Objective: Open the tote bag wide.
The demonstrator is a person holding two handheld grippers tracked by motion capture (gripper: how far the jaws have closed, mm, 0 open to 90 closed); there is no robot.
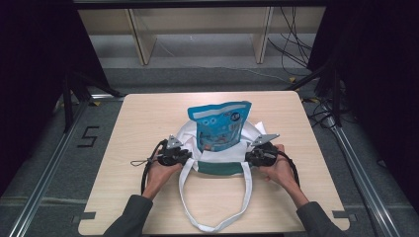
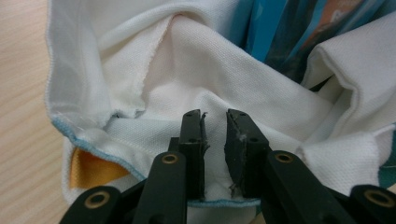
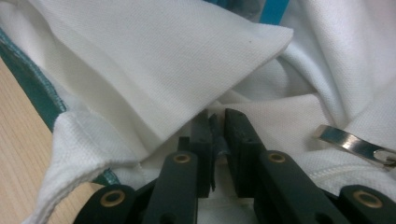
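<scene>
A pale wooden table [image 1: 148,123] held a white tote bag [image 1: 217,153] with a blue snack pouch [image 1: 220,126] standing in its mouth. The left gripper [image 2: 215,126] and right gripper [image 3: 217,122] flanked the bag's rim, jaws narrowly parted, cloth slack between them. They appeared to be letting go after bagging; next, probably withdraw cleanly.

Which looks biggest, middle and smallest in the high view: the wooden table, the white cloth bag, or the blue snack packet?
1. Light wooden table, by far the largest.
2. White cloth tote bag with long looped handles.
3. Blue printed snack packet, smallest; its lower part is hidden inside the bag, so only the visible part counts.
</scene>
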